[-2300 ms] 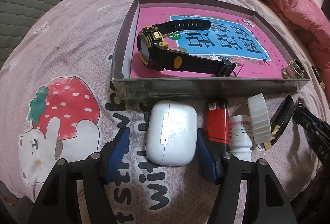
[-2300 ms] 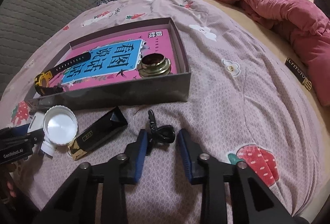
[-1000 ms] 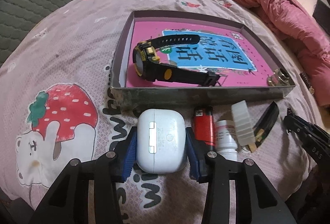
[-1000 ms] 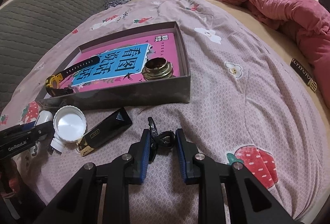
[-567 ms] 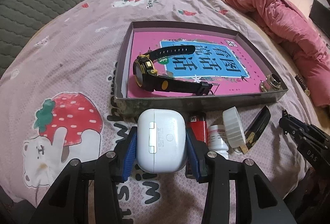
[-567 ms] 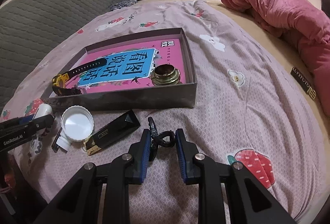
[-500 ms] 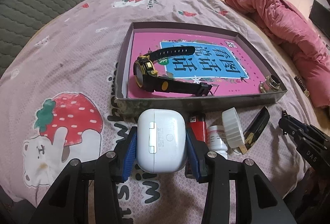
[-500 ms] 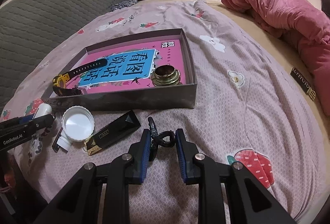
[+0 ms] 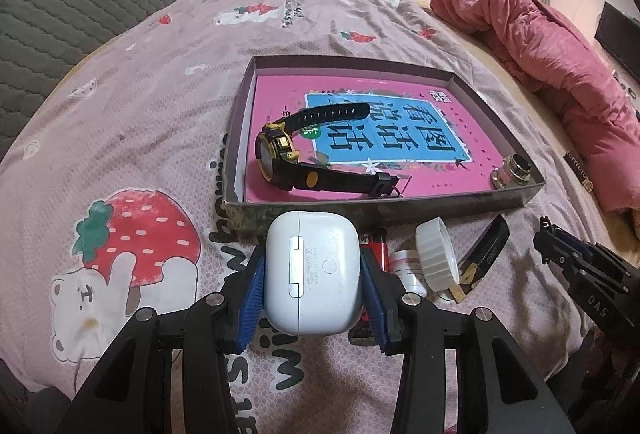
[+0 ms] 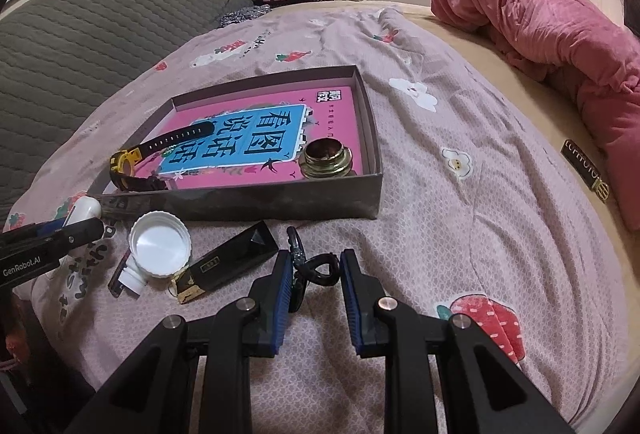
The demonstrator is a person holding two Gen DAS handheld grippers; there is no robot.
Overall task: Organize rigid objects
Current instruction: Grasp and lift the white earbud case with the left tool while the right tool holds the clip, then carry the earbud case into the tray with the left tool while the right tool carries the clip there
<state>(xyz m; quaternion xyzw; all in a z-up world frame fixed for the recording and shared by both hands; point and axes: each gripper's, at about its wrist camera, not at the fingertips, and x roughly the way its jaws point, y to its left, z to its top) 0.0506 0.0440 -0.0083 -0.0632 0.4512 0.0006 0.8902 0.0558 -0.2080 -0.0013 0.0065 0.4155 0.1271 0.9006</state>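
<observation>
My left gripper (image 9: 312, 298) is shut on a white earbud case (image 9: 312, 274) and holds it above the bedsheet, just in front of the dark shallow box (image 9: 400, 212). The box holds a pink book, a black and yellow watch (image 9: 288, 154) and a brass fitting (image 9: 514, 176). My right gripper (image 10: 314, 282) is shut on a black clip (image 10: 310, 268) lifted off the sheet, in front of the box (image 10: 280, 204). The watch (image 10: 132, 170) and brass fitting (image 10: 326, 158) also show in the right wrist view.
On the sheet in front of the box lie a red lighter (image 9: 378, 240), a small white bottle (image 9: 406, 268), a white cap (image 10: 160, 244) and a black and gold bar (image 10: 232, 260). A pink duvet (image 10: 560, 30) is heaped at right. A grey headboard (image 10: 80, 30) stands at left.
Both grippers closed on their objects, the left on the earbud case and the right on the clip, then rose and drew back from the box.
</observation>
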